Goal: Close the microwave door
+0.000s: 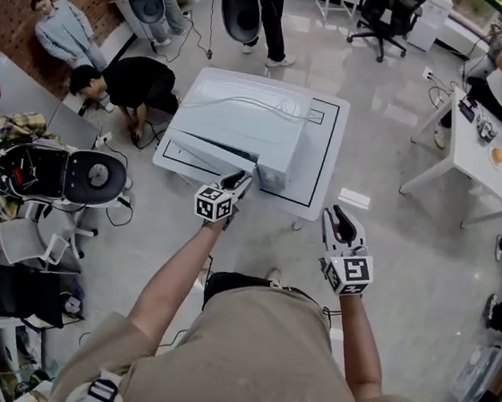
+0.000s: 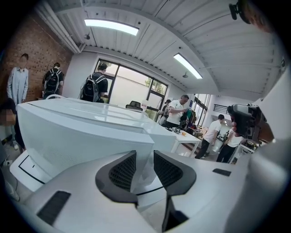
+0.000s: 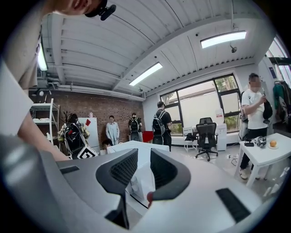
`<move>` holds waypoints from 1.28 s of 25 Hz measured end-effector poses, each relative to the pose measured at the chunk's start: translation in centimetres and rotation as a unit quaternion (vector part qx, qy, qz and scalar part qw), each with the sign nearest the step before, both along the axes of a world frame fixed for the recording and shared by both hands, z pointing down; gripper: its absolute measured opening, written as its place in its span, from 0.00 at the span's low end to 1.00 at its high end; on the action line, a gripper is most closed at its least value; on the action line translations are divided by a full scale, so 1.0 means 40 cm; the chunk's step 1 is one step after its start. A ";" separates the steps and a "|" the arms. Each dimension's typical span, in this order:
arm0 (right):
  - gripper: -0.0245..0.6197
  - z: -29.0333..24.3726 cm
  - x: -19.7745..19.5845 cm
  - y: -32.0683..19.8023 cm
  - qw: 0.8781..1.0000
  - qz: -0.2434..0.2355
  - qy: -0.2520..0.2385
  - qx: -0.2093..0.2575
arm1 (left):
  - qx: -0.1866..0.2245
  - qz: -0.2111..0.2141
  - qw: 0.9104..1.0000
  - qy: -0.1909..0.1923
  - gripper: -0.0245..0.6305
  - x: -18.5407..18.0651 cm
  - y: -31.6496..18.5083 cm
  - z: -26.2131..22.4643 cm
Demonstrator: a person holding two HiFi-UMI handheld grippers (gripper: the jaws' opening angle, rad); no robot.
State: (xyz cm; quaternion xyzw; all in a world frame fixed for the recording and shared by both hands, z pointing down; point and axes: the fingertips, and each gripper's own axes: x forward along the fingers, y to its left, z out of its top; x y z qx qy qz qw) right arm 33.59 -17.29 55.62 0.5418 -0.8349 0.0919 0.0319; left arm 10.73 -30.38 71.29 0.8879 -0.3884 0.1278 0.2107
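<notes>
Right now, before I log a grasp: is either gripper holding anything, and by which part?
Nothing is held. The left gripper has its jaws apart at the front corner of the microwave, not visibly pinching it; the right gripper is open, empty.

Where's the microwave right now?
Head view, centre: the microwave sits on a low white table, with the left gripper at its near front corner.

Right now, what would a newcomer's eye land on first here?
The big white box-shaped microwave sits on the low white black-outlined table at centre. The left gripper is at its front corner, jaws apart; the right gripper hangs over the floor to the right.
</notes>
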 end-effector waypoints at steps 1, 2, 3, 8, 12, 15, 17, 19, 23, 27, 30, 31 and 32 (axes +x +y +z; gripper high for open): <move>0.17 0.000 0.004 -0.003 1.000 0.001 0.001 0.000 | 0.000 -0.001 1.000 0.002 0.21 0.004 -0.010 0.000; 0.17 0.000 0.008 -0.007 1.000 0.002 0.002 -0.001 | 0.000 -0.005 1.000 0.003 0.22 0.008 -0.021 0.000; 0.17 -0.001 0.013 -0.012 1.000 0.004 0.002 -0.002 | 0.000 -0.011 1.000 0.003 0.23 0.010 -0.031 0.000; 0.17 -0.004 0.035 -0.036 1.000 0.006 0.002 -0.013 | -0.027 -0.040 0.998 0.052 0.23 0.030 -0.087 -0.009; 0.17 0.020 0.024 -0.035 1.000 -0.002 0.012 -0.019 | -0.027 -0.034 0.998 0.040 0.21 0.032 -0.100 -0.012; 0.17 0.021 0.009 -0.033 1.000 -0.013 0.014 -0.018 | -0.025 -0.012 0.999 0.030 0.31 0.060 -0.084 -0.015; 0.17 0.021 -0.005 -0.018 1.000 -0.015 0.011 -0.019 | -0.027 -0.003 0.999 0.025 0.32 0.072 -0.067 -0.011; 0.17 0.011 -0.035 -0.004 1.000 -0.016 0.007 -0.018 | -0.030 0.004 0.999 0.020 0.32 0.064 -0.056 -0.010; 0.17 0.011 -0.091 0.002 1.000 -0.024 0.005 -0.016 | -0.039 0.015 0.999 0.026 0.32 0.037 -0.058 -0.019; 0.17 0.013 -0.124 0.001 0.999 -0.028 0.007 -0.016 | -0.044 0.022 0.999 0.018 0.32 0.025 -0.071 -0.019; 0.17 0.017 -0.142 0.017 0.999 -0.027 0.007 -0.017 | -0.039 0.031 0.999 -0.002 0.32 0.022 -0.060 -0.010; 0.17 0.018 -0.146 0.021 0.999 -0.026 0.007 -0.018 | -0.033 0.033 0.999 -0.009 0.32 0.023 -0.054 -0.012; 0.17 0.018 -0.149 0.023 1.000 -0.025 0.007 -0.017 | -0.023 0.032 0.999 -0.013 0.33 0.023 -0.051 -0.021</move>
